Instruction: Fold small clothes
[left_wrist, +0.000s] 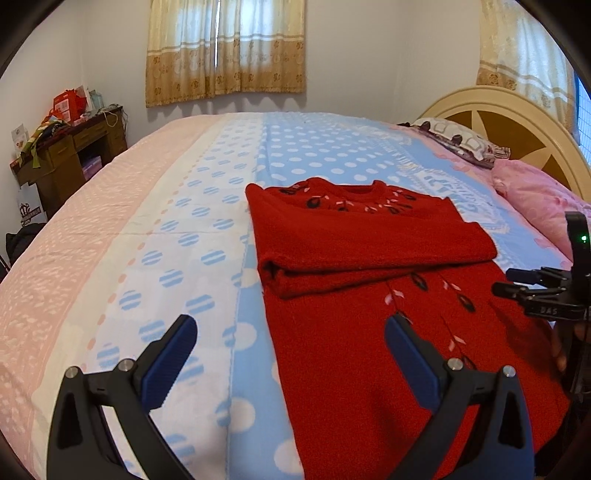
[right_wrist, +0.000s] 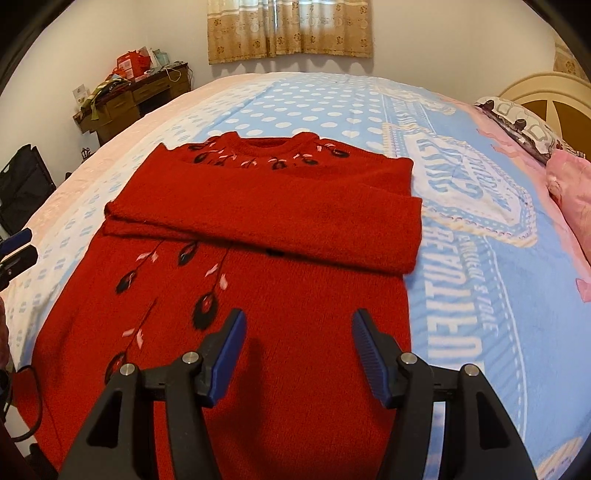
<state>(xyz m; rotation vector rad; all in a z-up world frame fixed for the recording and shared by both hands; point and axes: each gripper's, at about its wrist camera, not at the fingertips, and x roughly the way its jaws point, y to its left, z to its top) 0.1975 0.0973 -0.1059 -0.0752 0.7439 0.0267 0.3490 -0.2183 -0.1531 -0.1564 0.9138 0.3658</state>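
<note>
The left gripper (left_wrist: 290, 334) points forward and down, its two black fingers (left_wrist: 168, 363) with blue pads spread wide, nothing between them. The right gripper (right_wrist: 299, 328) also tilts downward, its fingers (right_wrist: 229, 350) parted about half as wide, blue ribbed pads facing each other with nothing held. In the left wrist view the right gripper's black frame shows at the right edge; in the right wrist view a blue left pad shows at the left edge.

Soft daylight glows through the curtains (left_wrist: 225, 48), bright and even over the bed (left_wrist: 184, 206); shadows stay faint; the fisheye bends every edge, dark corners crowd in; near parts blur slightly.
</note>
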